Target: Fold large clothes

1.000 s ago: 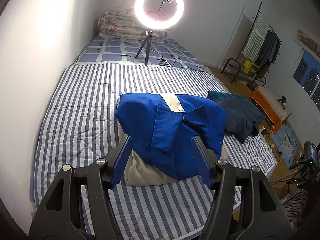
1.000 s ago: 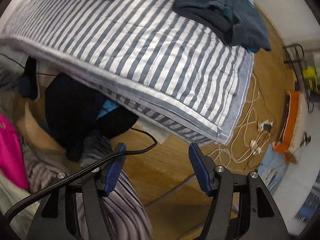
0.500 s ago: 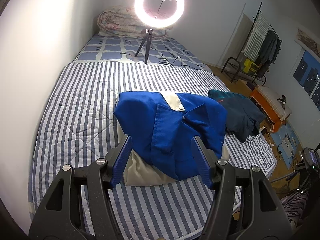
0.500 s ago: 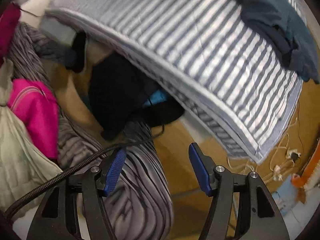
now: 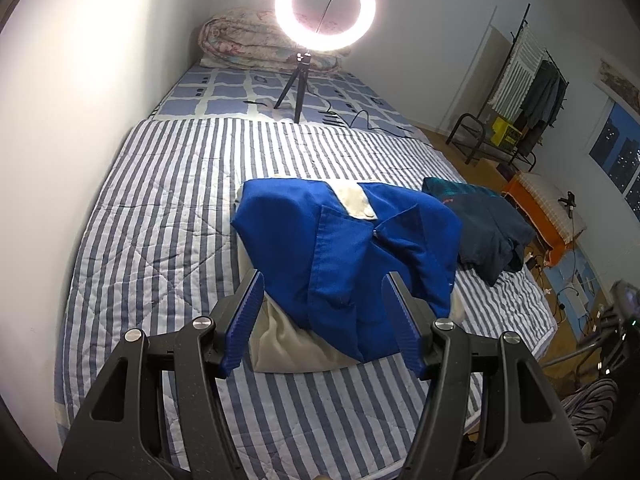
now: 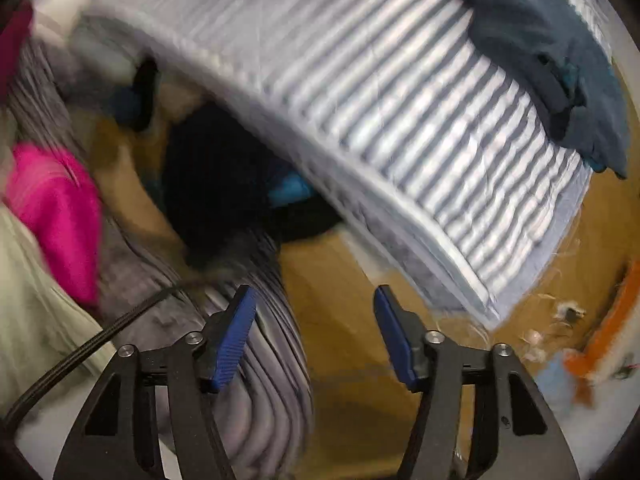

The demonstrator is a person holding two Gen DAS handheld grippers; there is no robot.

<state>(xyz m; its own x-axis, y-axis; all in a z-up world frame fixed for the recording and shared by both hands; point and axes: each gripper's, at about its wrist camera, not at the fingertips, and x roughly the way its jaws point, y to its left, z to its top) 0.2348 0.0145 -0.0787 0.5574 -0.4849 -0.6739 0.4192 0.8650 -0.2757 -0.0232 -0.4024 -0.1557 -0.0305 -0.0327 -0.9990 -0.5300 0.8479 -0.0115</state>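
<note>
Left wrist view carries no readable writing: the yellow box (image 5: 507, 136) on the black metal rack (image 5: 480, 140) by the far wall bears dark marks too small to make out, and nothing else in either view shows a brand or label.

On the blue-and-white striped quilted bed cover (image 5: 160, 216) lies the bright blue folded shirt (image 5: 344, 248), resting on top of a cream folded garment (image 5: 288, 344) whose edge shows below it and at the collar. Just beside that stack, toward the bed's right edge, sits a dark navy crumpled garment (image 5: 488, 224). A glowing ring light on a small black tripod (image 5: 325, 4) stands at the far end of the bed, in front of a rolled floral quilt (image 5: 248, 40).

The left gripper (image 5: 322, 320) hovers above the near edge of the blue shirt, its blue-padded jaws spread wide and holding nothing. Compared with a second ago this view has hardly changed; the camera sits slightly higher and the stack lies as it did.

The right wrist view is heavily motion-blurred. The right gripper (image 6: 314, 334) is likewise wide open and empty, hanging over the wooden floor (image 6: 340, 280) off the bed's edge. Since the earlier frames it has swung leftward: the striped cover (image 6: 420, 120) and navy garment (image 6: 560, 52) have slid toward the upper right, while a bright pink fabric item (image 6: 56, 208), grey striped trousers (image 6: 260, 380) and a black braided cable (image 6: 80, 356) now fill the left side.
</note>
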